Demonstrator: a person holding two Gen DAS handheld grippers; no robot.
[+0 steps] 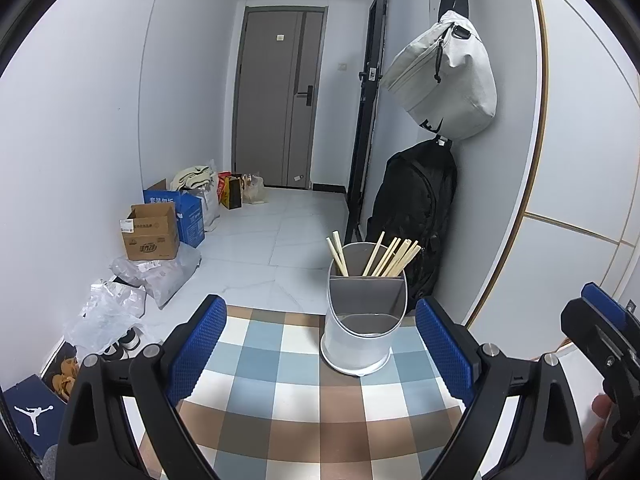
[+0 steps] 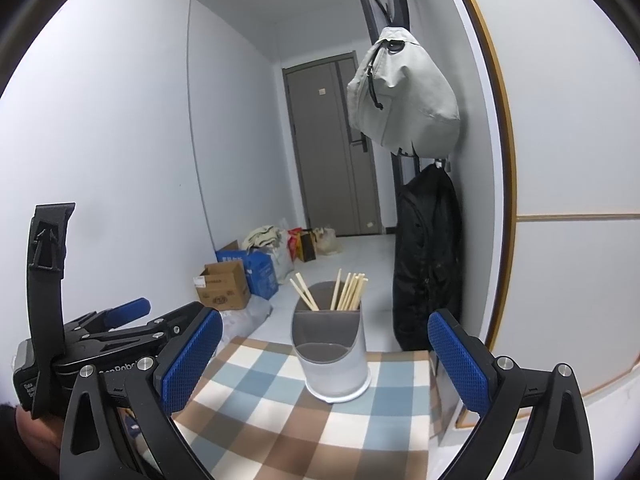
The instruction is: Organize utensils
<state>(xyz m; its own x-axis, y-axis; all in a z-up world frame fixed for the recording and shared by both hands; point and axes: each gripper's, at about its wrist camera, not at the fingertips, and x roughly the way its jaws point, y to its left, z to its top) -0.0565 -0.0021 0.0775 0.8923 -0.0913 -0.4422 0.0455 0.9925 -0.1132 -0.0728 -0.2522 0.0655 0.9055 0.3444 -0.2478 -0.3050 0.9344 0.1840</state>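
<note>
A white utensil holder [image 1: 362, 316] [image 2: 334, 352] with grey dividers stands near the far edge of the checked tablecloth [image 1: 288, 408] [image 2: 304, 420]. Several wooden chopsticks [image 1: 390, 256] [image 2: 348, 292] stand upright in its two back compartments; the front compartment looks empty. My left gripper [image 1: 320, 350] is open, its blue pads either side of the holder and short of it. My right gripper [image 2: 326, 364] is also open, nothing between its pads, facing the holder from the near side. The right gripper [image 1: 604, 340] shows at the right edge of the left wrist view.
A black backpack [image 1: 414, 216] [image 2: 428, 256] and a grey bag [image 1: 444, 76] [image 2: 400, 92] hang on the wall right of the table. Cardboard boxes [image 1: 152, 232] [image 2: 224, 286] and plastic bags [image 1: 132, 288] lie on the floor at left. A grey door [image 1: 280, 100] closes the hallway.
</note>
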